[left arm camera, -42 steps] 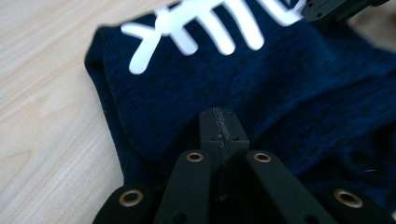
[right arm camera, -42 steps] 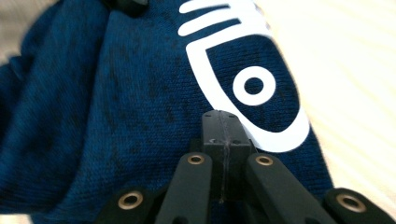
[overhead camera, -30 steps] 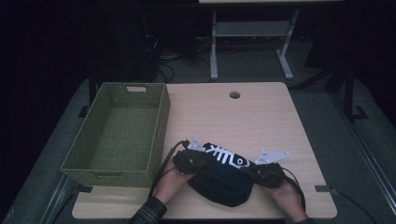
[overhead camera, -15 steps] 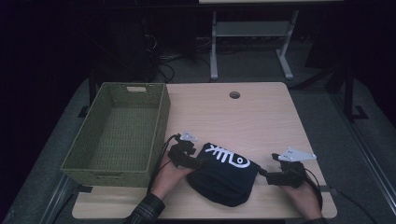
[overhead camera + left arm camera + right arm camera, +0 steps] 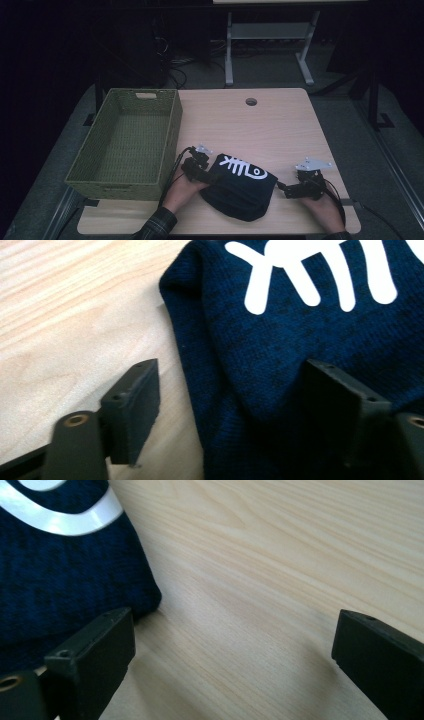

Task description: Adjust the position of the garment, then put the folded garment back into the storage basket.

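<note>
A folded dark navy knitted garment (image 5: 240,187) with a white fish-skeleton print lies on the light wooden bench (image 5: 280,130), near the front edge and just to the right of the green woven basket (image 5: 125,145), which has nothing inside.

The left gripper (image 5: 202,172) rests at the left edge of the garment. Its fingers have just been opening and now stand apart: in the left gripper view one finger (image 5: 132,407) is over bare wood and the other lies on the cloth, with the folded edge between them but not pressed. The right gripper (image 5: 292,189) is beside the right edge of the garment, apart from it. Its fingers have also just been opening and are now wide apart over bare wood, with nothing between them.

I judge that both hands have let go because the fold is complete and the garment can stay flat by itself. The basket so near is probably its destination.

No words or brand can be read; the fish-bone drawing (image 5: 244,168) is the only mark.
</note>
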Available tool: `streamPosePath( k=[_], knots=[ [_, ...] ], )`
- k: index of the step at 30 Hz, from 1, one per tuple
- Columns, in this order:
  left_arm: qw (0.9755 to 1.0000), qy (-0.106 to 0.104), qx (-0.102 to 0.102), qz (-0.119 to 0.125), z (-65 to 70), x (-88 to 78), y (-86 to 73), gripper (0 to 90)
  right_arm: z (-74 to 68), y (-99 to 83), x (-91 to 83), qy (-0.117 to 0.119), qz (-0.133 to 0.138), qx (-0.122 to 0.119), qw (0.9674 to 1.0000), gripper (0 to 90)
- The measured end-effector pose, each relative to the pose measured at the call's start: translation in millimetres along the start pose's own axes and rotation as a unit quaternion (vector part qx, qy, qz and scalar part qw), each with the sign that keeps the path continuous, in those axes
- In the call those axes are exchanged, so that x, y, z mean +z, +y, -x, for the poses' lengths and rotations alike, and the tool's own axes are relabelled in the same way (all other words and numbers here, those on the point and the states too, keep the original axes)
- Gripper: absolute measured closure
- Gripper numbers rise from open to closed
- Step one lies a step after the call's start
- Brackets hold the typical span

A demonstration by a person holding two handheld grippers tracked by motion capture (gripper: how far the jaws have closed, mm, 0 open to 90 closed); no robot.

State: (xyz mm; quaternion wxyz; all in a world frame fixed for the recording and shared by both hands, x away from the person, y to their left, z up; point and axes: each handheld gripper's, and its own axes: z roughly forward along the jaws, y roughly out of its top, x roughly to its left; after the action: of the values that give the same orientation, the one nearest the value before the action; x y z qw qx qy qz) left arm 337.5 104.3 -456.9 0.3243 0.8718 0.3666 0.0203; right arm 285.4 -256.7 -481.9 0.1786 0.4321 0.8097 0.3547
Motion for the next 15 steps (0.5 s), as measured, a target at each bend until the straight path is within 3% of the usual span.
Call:
streamPosePath(
  k=[3, 6, 7, 8, 9, 15],
  knots=[
    [1.0000, -0.004, 0.006, -0.004, 1.6, -0.2, 0.8, 36.9, 1.0, 0.4, 1.4, -0.016, -0.010, 0.000, 0.9998, 3.7],
    [0.9999, 0.000, 0.012, -0.006, 2.4, -0.1, 1.1, 40.4, 1.9, 0.4, 1.8, -0.013, -0.011, 0.004, 0.9998, 3.3],
    [0.9999, -0.003, 0.013, -0.008, 3.2, -0.1, 1.4, 48.0, 3.4, 0.6, 2.3, -0.009, -0.015, 0.009, 0.9998, 3.3],
    [0.9998, -0.007, 0.013, -0.010, 3.7, 0.0, 1.7, 48.0, 3.4, 0.6, 2.3, -0.009, -0.015, 0.009, 0.9998, 3.3],
    [0.9997, -0.009, 0.018, -0.015, 4.9, 0.2, 2.6, 55.1, 4.1, 0.7, 2.8, -0.007, -0.016, 0.013, 0.9998, 2.9],
    [0.9994, -0.023, 0.017, -0.021, 4.5, 1.2, 3.9, 70.5, 4.2, 0.7, 2.7, -0.007, -0.016, 0.013, 0.9998, 2.9]
  ],
)
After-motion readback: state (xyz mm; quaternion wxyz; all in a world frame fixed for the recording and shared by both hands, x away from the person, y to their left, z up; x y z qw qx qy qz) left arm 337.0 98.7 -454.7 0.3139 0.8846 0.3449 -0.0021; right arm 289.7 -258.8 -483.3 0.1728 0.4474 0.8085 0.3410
